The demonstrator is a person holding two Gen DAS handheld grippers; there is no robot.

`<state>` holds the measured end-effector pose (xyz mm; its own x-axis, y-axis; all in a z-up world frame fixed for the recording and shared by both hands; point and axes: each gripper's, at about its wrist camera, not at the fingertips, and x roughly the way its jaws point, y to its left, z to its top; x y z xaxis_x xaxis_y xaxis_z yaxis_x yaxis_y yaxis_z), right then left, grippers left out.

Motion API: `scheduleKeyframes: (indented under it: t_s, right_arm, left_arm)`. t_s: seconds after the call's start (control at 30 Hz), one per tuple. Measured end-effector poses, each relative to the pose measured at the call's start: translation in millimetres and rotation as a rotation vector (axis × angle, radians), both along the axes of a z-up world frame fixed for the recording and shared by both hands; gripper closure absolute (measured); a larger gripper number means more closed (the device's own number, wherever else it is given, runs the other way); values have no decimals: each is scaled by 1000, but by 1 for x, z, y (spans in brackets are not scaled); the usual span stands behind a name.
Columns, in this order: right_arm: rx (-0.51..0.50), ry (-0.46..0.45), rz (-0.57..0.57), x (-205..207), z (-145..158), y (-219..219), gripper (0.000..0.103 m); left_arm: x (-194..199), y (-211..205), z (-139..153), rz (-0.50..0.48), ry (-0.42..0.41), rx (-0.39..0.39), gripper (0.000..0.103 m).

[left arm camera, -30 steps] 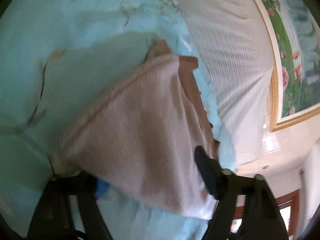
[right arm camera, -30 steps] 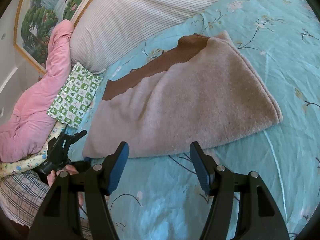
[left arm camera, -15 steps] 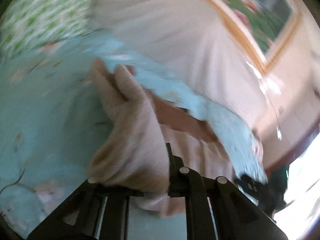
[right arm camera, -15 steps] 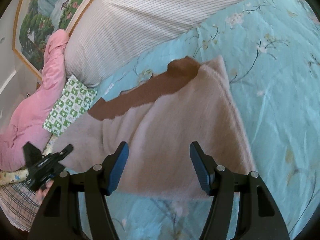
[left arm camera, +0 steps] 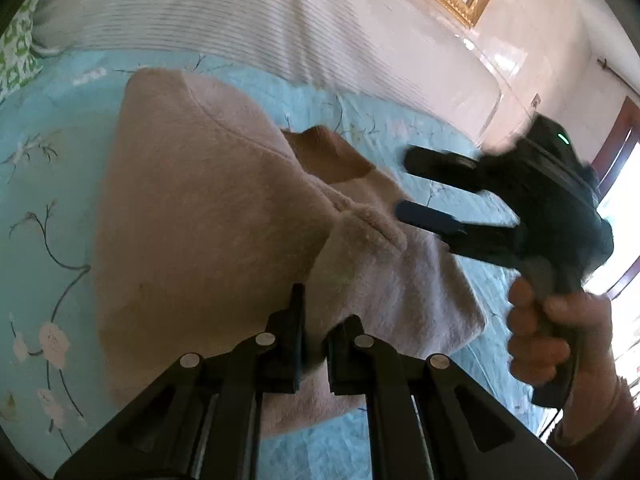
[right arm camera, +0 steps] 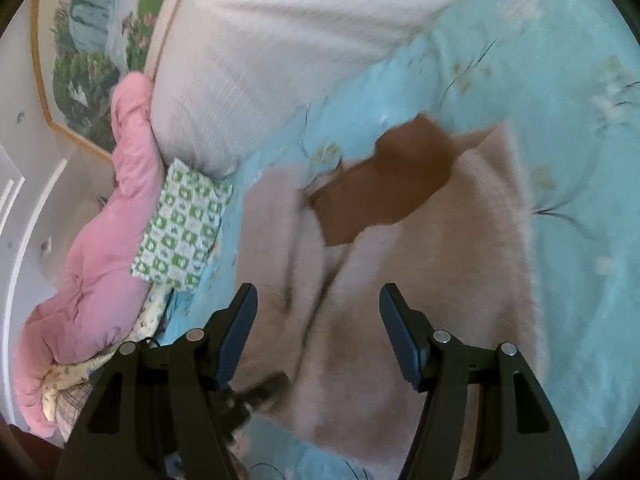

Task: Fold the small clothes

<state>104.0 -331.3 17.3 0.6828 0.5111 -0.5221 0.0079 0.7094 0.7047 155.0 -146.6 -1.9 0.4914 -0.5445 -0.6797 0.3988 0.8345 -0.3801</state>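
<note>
Beige sweater [left arm camera: 208,216] on bedspread [left arm camera: 44,208], left gripper [left arm camera: 314,344] clamping its fold, right gripper [right arm camera: 316,332] spread wide above it

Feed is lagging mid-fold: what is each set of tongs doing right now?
Left tongs: shut on a fold of the beige sweater.
Right tongs: open, holding nothing, over the sweater.

There are two grippers: the left gripper [left arm camera: 314,330] and the right gripper [right arm camera: 316,334]. There is one beige sweater [left arm camera: 208,216] on one blue floral bedsheet [right arm camera: 560,80]. I count one striped white pillow [right arm camera: 300,40], one pink quilt [right arm camera: 104,240], one green checked cloth [right arm camera: 184,228] and one framed painting [right arm camera: 88,52].
</note>
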Motion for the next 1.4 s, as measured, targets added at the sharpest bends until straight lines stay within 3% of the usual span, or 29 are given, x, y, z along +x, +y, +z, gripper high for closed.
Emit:
scheduleKeyframes:
  t_s: [0.13, 0.3, 0.37, 0.4, 0.43, 0.6, 0.7, 0.87, 1.03, 1.23, 1.4]
  right_arm:
    - [23, 46, 112, 55, -1, 17, 38]
    - [34, 61, 271, 110, 12, 55, 39]
    - [3, 82, 293, 127, 13, 68, 57]
    - [-9, 88, 297, 133, 14, 72, 75]
    - [-8, 85, 294, 136, 18, 72, 76]
    - [-86, -43, 271, 111, 65, 54, 83]
    - [-120, -100, 219, 82, 83, 25, 83]
    - [-179, -22, 114, 50, 46, -21, 83]
    - [-173, 19, 61, 36, 8, -50, 83]
    - [-168, -59, 38, 29, 18, -57, 84]
    - [-211, 16, -5, 27, -2, -63, 84]
  left_arm:
    - [-5, 15, 9, -4, -16, -47, 97]
    - [-6, 17, 14, -13, -35, -39, 97]
    - [-6, 14, 16, -12, -45, -25, 97]
    - [-6, 15, 18, -10, -50, -23, 97]
    - [-6, 15, 21, -12, -51, -25, 97]
    - [-8, -6, 47, -73, -103, -47, 97]
    - [-8, -40, 44, -136, -106, -49, 96]
    - [3, -92, -2, -187, -24, -10, 96]
    - [9, -110, -28, -207, 8, 26, 96]
    - [14, -111, -28, -209, 13, -29, 96]
    - [24, -130, -48, -240, 54, 3, 94]
